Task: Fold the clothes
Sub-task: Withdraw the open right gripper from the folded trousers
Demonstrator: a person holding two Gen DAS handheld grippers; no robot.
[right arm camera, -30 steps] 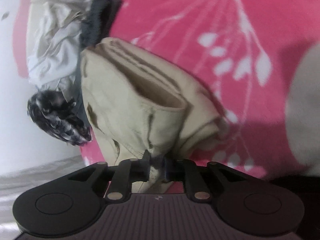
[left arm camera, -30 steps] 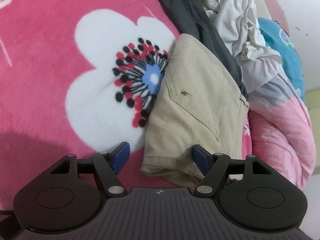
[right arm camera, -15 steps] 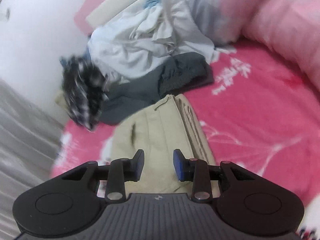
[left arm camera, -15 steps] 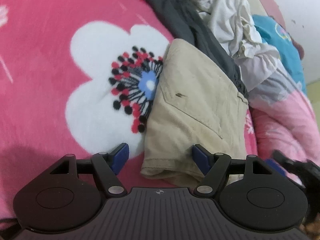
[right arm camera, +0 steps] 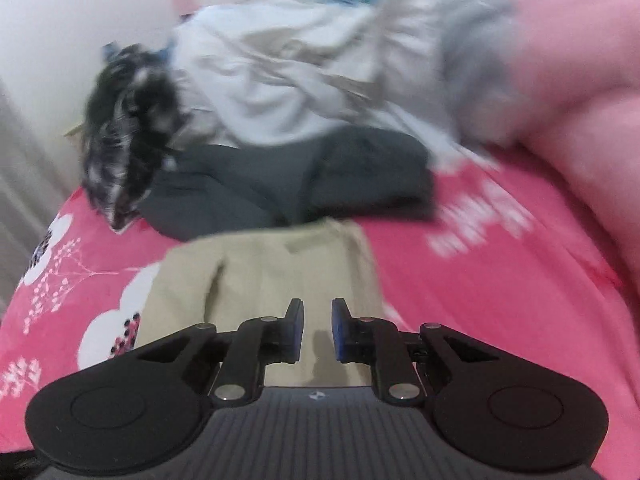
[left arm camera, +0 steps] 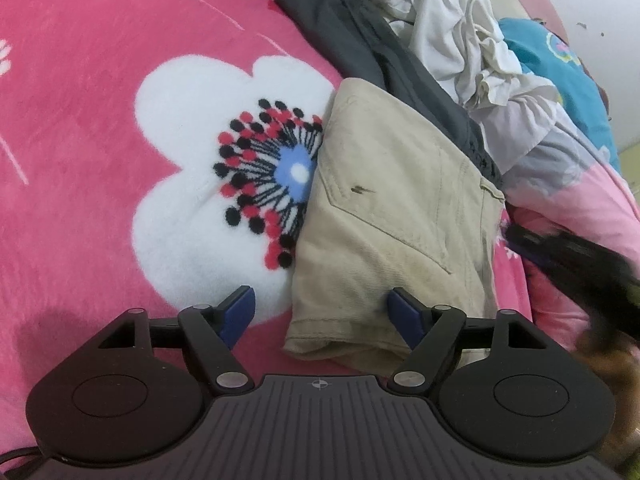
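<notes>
Folded beige trousers [left arm camera: 400, 208] lie on the pink flowered blanket [left arm camera: 80, 80]. My left gripper [left arm camera: 322, 300] hovers over their near hem with its jaws wide and opening a little. The hem lies between the fingers, and neither pad presses on it. In the right wrist view the trousers [right arm camera: 280, 272] lie just ahead of my right gripper [right arm camera: 317, 320]. Its jaws are closing, with a narrow gap left and nothing between the pads. That view is blurred by motion.
Behind the trousers lie a dark grey garment [left arm camera: 380, 60], crumpled white clothes [left arm camera: 452, 32] and a black-and-white checked piece [right arm camera: 124, 128]. A pale pink quilt [right arm camera: 560, 80] and teal cloth [left arm camera: 560, 80] bulk up on the right. A dark blurred shape [left arm camera: 580, 264] crosses the left view's right edge.
The right gripper let go of the trousers' fold, rolled upright and drew up and back, opening and then narrowing again. The trousers now lie flat. The left gripper hardly moved.
</notes>
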